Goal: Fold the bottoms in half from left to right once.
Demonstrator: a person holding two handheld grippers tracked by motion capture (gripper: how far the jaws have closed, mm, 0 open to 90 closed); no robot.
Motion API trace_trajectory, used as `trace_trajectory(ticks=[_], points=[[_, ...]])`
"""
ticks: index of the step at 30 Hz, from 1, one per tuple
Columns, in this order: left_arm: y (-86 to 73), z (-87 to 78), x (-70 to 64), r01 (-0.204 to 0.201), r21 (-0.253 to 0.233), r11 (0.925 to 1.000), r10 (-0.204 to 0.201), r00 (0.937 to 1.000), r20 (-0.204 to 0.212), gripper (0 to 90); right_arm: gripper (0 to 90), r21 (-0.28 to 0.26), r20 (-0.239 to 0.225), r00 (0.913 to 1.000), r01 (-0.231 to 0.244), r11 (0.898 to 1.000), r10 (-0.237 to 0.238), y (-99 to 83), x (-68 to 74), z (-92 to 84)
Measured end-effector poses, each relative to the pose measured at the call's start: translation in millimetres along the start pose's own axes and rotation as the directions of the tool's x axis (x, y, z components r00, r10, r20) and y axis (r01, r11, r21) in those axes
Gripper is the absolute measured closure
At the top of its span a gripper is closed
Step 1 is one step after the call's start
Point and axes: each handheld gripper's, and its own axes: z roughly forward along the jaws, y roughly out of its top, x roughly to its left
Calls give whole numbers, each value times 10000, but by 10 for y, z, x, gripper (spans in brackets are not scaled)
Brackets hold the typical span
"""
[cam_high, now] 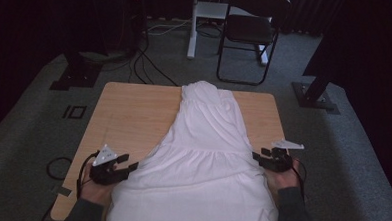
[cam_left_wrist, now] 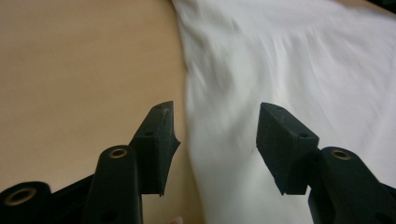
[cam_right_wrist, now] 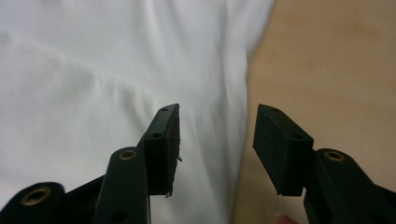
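A wooden table stands on a grey carpet floor in a dark room. A white dress lies flat on the table. Its narrow top points to the far edge, and its wide bottom spreads to the near edge and runs out of the bottom of the high view. Behind the table stands a black folding chair. Next to the chair is a white post. Black cables lie on the floor near the far left corner of the table.

The left hand-held gripper is at the left edge of the dress, near the front of the table. Its jaws are open and hold nothing. In the left gripper view one jaw is over bare wood and the other is over the white cloth, with the edge of the dress between them.

The right hand-held gripper is at the right edge of the dress, close to the right side of the table. Its jaws are open too and hold nothing. In the right gripper view the edge of the dress also lies between the two jaws.

There is a lot of bare wood to the left of the dress. On the right there is just a thin strip of wood before the table ends.
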Motion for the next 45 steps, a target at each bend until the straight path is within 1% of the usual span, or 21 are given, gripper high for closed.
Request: trace_trajectory(ticks=[1, 3, 5, 7, 10, 12, 15, 16, 18, 20, 21, 23, 24, 26, 30, 34, 36, 40, 42, 44, 45], points=[[83, 75, 25, 4, 3, 10000, -4, 10000, -20, 464, 650, -29, -209, 9998, 71, 10000, -72, 93, -12, 69], [215, 272, 63, -8, 165, 9999, 7, 10000, 41, 465, 734, 24, -512, 9985, 201, 9998, -200, 259, -30, 256], [298, 501, 72, -16, 497, 9988, 4, 9997, 231, 465, 726, 291, -662, 9978, 100, 9995, -80, 399, -55, 486], [336, 718, 51, -78, 864, 9962, 42, 9991, 419, 465, 617, 335, -562, 9983, -157, 9993, 175, 506, -84, 694], [326, 995, 2, -163, 1448, 9893, 88, 9986, 525, 464, 521, 706, -662, 9959, -568, 9959, 615, 615, -117, 958], [290, 1127, -29, -161, 1738, 9846, 64, 9984, 559, 461, 496, 963, -537, 9969, -519, 9940, 573, 648, -102, 1091], [236, 1235, -65, -33, 1906, 9817, -90, 9979, 637, 458, 530, 1302, -406, 9980, -421, 9906, 477, 677, -55, 1217], [222, 1253, -79, -56, 1971, 9804, -70, 9980, 633, 457, 629, 1537, -304, 9989, -318, 9876, 369, 683, -43, 1250], [198, 1271, -108, -52, 2012, 9795, -62, 9984, 559, 451, 865, 1750, -190, 9995, 262, 9842, -233, 704, -5, 1254], [168, 1270, -118, 48, 1948, 9808, -145, 9987, 481, 448, 898, 1138, 734, 9935, 783, 9904, -870, 771, 53, 1119], [148, 1273, -118, 115, 1914, 9814, -216, 9985, 508, 448, 898, 538, 1117, 9902, 783, 9955, -839, 813, 58, 1013], [106, 1283, -126, 100, 1985, 9800, -210, 9984, 531, 447, 898, -311, 2415, 9664, 978, 9947, -875, 871, 38, 817], [91, 1277, -133, 84, 1894, 9819, -179, 9987, 484, 444, 897, -559, 2627, 9633, 721, 9958, -550, 875, -5, 759], [77, 1272, -153, 111, 1813, 9834, -196, 9988, 453, 444, 895, -344, 2618, 9649, 285, 9990, -185, 830, -100, 757], [133, 1231, -152, -165, 2021, 9792, 97, 9993, 348, 437, 892, 549, 2456, 9692, 55, 9985, -188, 618, -171, 960], [344, 1167, -53, 48, 1322, 9912, -30, 9999, -137, 408, 891, 924, 2280, 9736, -176, 9956, -40, 498, -201, 1093], [446, 1232, -29, 150, 1208, 9926, -121, 9996, -250, 405, 890, 1078, 2237, 9746, -235, 9939, -12, 477, -208, 1128], [504, 1571, -70, 41, 1825, 9832, 32, 9992, -394, 397, 888, 1018, 2195, 9755, -369, 9941, 137, 468, -216, 1131], [467, 1687, -111, -177, 1877, 9821, 309, 9972, -676, 453, 888, 973, 2193, 9754, -443, 9943, 220, 463, -216, 1129], [418, 1739, -126, -178, 2050, 9786, 293, 9981, -533, 550, 888, 893, 2203, 9751, -457, 9950, 250, 446, -208, 1123], [394, 1726, -139, -303, 1898, 9814, 400, 9981, -475, 633, 888, 829, 2156, 9759, -519, 9952, 329, 433, -204, 1116]])
